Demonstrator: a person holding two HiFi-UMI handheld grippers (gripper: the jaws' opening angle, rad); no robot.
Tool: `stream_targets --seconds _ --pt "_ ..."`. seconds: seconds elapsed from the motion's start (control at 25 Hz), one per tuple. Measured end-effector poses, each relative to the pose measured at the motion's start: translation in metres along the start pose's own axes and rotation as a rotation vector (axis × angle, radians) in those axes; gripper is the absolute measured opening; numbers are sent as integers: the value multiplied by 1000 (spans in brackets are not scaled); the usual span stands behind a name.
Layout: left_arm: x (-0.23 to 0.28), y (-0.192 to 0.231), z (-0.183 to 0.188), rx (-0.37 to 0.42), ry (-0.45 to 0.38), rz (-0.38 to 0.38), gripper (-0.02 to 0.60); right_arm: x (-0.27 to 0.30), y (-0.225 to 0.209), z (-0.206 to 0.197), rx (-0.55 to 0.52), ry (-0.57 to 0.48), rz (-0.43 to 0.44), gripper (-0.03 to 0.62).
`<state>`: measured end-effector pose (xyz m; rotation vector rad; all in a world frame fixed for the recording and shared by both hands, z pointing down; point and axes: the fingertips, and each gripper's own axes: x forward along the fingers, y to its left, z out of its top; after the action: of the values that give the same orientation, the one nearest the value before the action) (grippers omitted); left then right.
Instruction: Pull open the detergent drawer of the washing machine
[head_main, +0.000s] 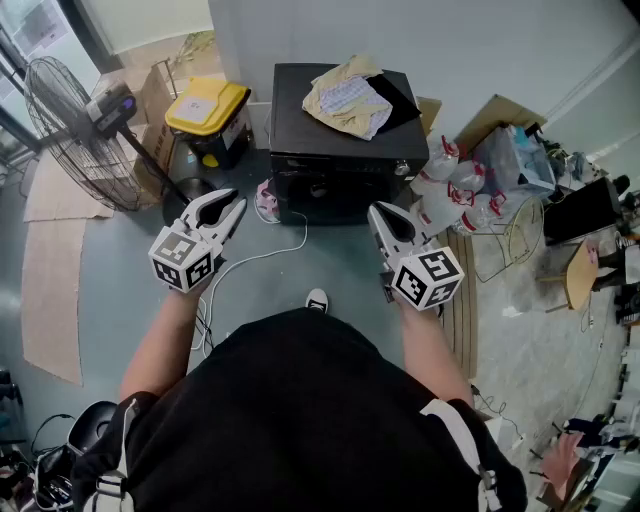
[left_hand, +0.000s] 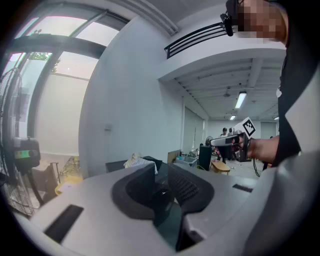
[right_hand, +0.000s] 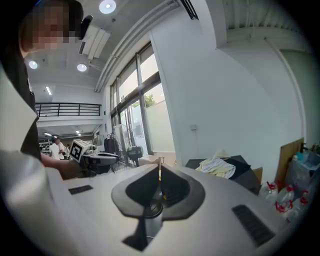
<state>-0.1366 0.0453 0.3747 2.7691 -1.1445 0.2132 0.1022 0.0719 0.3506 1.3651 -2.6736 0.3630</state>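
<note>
Left gripper (head_main: 228, 203): We found its jaws standing apart with a clear gap and nothing between them. It pointed slightly downward toward the machine.
Right gripper (head_main: 378, 209): We found its jaws closed together and empty. It pointed slightly downward, level with the left gripper and well apart from it.
Hands: We saw each gripper held by one bare forearm of the person, out in front of a black shirt (head_main: 300, 420).
Washing machine (head_main: 340, 160): We located it on the floor against the white wall (head_main: 400, 40), ahead of both grippers and untouched by either. Its body was black.
Detergent drawer: We could not tell it apart on the dark front of the machine; no part stood out from that front.
Clothes (head_main: 348, 98): We noted a crumpled pale bundle lying on the machine's top, toward its right rear corner.
White cable (head_main: 262, 255): We traced it across the floor from the machine's front toward the left gripper.
Shoe (head_main: 317, 299): We saw its toe on the floor between the grippers.
Yellow-lidded box (head_main: 208, 108): We noted it on the floor just beside the machine's left side.
Fan (head_main: 70, 130): We noted it standing near the floor's left edge.
Bottles (head_main: 450, 195): We noted a cluster on the floor just beside the machine's right side.
</note>
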Motion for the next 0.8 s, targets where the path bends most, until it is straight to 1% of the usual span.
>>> stream_targets --seconds 0.16,0.28,0.4,0.56,0.8 --pt "-51 -1 -13 -20 17 7 84 -16 46 -9 3 1 -6 12" --pt "-74 -4 -18 -28 19 4 84 -25 67 -13 3 -2 -15 12" --pt "-88 -8 -19 -27 16 -10 84 -32 78 -16 12 -6 -40 12" --pt "-100 -7 -20 -26 11 -22 84 -35 90 -18 10 -1 -53 12" --pt "-108 -3 -17 -28 8 -31 84 -34 94 -18 16 15 -76 12"
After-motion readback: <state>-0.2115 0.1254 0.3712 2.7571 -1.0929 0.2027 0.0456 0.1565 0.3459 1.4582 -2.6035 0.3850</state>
